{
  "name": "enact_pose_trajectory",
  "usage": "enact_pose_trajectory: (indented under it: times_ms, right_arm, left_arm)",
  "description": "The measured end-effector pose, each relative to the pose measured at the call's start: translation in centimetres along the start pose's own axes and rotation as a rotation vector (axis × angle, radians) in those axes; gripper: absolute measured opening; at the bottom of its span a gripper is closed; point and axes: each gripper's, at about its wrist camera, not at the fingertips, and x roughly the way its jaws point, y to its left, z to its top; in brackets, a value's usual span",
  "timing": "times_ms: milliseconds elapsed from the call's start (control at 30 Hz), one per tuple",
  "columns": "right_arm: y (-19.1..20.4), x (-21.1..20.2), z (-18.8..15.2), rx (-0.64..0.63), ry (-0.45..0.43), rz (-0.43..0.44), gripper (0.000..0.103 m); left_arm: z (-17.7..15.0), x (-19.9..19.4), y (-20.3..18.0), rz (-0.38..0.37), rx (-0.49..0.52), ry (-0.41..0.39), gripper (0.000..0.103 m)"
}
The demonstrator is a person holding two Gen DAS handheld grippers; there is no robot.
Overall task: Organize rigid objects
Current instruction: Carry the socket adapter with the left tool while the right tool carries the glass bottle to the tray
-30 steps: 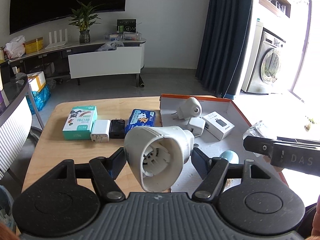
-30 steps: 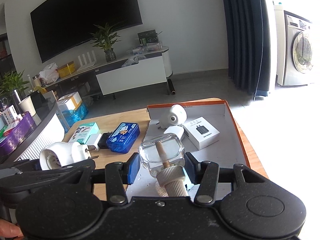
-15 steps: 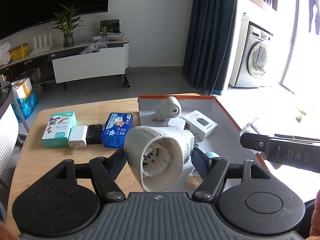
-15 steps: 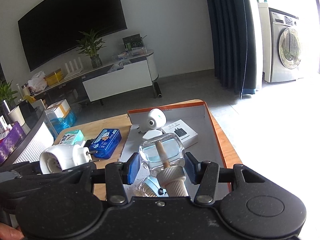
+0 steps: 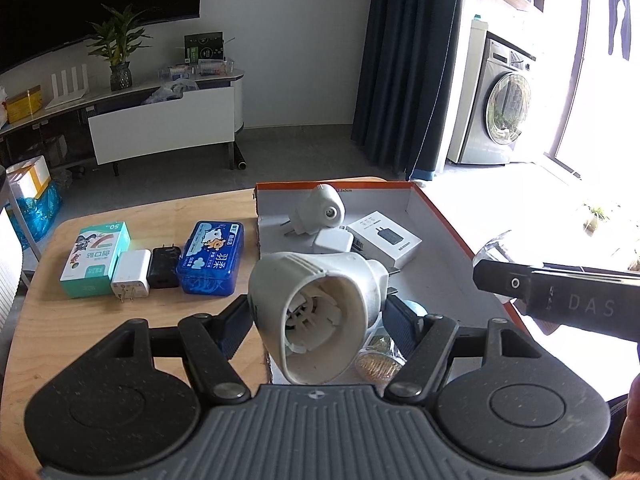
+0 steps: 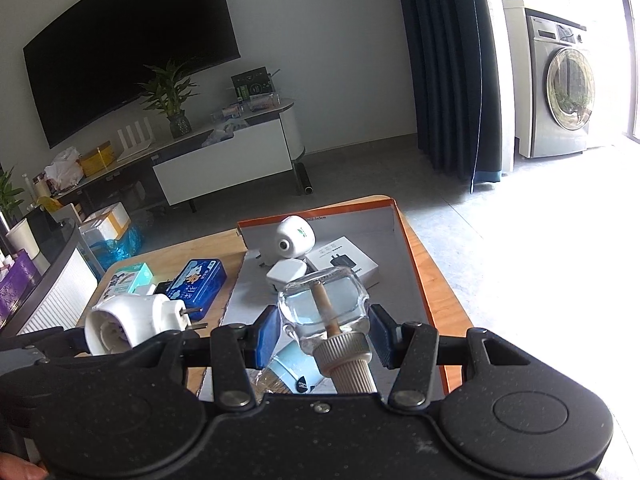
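While both views have panned right since a second ago, grips are unchanged — left hand-held gripper (image 5: 316,312) clamps the white plug-in heater (image 5: 316,304), right hand-held gripper (image 6: 324,330) clamps the clear liquid bottle (image 6: 324,308), both above the orange-edged box (image 5: 440,210). Box holds a second heater (image 5: 322,210), white charger (image 5: 334,242), white carton (image 5: 384,242) — open floor along its right wall. Four items line the surface (image 5: 60,328) to the left.
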Motion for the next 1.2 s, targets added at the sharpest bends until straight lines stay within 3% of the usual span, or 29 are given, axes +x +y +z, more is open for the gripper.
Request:
enact_pose_trajectory:
  times_ms: [1200]
  right_arm:
    - [-1.8, 4.8, 1.3, 0.001, 0.051, -0.038, 0.059]
  left_arm:
    - [1.6, 5.1, -0.5, -0.025, -0.008, 0.051, 0.072]
